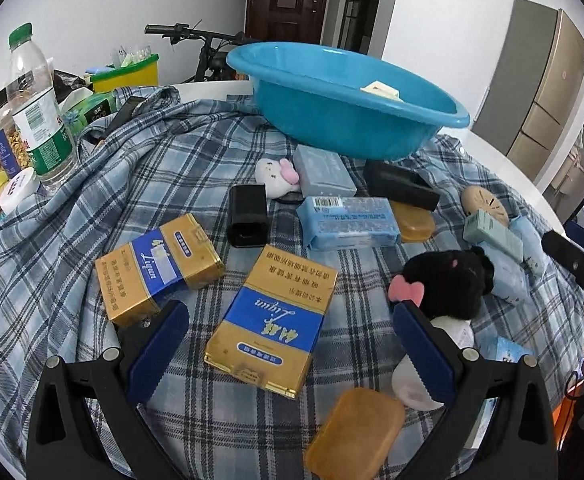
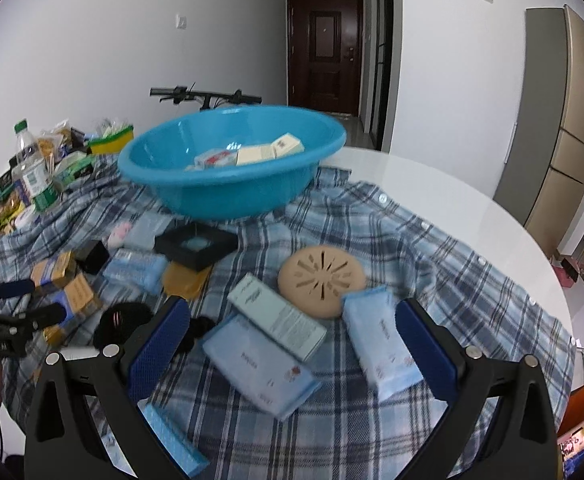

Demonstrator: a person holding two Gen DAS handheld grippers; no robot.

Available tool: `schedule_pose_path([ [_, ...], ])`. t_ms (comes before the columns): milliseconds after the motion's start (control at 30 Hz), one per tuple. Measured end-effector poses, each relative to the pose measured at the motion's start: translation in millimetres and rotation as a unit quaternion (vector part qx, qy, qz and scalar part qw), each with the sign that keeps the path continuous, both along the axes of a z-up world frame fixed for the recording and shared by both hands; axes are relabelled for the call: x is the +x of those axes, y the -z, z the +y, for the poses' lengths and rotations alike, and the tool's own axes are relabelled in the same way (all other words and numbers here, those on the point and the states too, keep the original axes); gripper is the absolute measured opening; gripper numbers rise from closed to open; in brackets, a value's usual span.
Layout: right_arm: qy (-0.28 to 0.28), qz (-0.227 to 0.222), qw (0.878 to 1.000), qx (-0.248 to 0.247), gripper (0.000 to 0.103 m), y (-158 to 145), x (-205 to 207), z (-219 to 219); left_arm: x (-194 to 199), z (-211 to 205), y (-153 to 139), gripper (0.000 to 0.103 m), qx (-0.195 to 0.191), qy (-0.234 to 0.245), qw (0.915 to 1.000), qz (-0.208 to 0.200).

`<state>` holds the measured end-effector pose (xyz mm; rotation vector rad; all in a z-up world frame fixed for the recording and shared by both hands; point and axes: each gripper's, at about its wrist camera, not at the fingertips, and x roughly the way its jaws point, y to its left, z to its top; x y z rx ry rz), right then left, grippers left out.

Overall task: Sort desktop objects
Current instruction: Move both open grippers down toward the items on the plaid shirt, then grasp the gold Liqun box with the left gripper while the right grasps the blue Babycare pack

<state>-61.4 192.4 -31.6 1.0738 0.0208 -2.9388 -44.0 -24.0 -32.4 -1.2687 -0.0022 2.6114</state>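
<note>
Plaid cloth (image 1: 195, 160): gold-blue box (image 1: 269, 320) long axis toward basin (image 1: 344, 96); both jaws apart.

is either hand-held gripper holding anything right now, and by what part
Nothing is held. The left hand-held gripper and the right hand-held gripper are both open above the table.

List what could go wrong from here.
Clutter: the left gripper is open around a gold pack, with a second pack and the black plush close enough to get nudged. The right gripper is open over overlapping tissue packs, so it may grab two.
</note>
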Motion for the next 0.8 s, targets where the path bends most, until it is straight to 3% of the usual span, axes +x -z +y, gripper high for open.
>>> schedule_pose_path([
  [500,0.0,-0.028,1.0,-0.008,0.102,18.2,-0.7,-3.4,-8.8,-1.7,19.0,0.102,0.001,-0.01,0.9998,-0.015],
  [533,0.001,-0.028,1.0,-0.008,0.102,17.7,-0.4,-2.9,-8.6,-0.5,19.6,0.095,-0.003,-0.012,0.9998,-0.013],
  [567,0.002,-0.027,1.0,-0.007,0.102,17.3,-0.2,-2.2,-8.3,1.7,20.7,0.08,-0.011,-0.011,0.9998,-0.013],
  [633,0.004,-0.027,1.0,-0.007,0.102,17.4,0.4,-1.1,-9.1,5.1,23.6,0.067,-0.02,-0.004,0.9995,-0.022],
  [800,0.008,-0.029,0.999,-0.012,0.102,18.5,0.0,2.7,-4.4,8.9,21.3,0.065,-0.018,0.008,0.9994,-0.027],
])
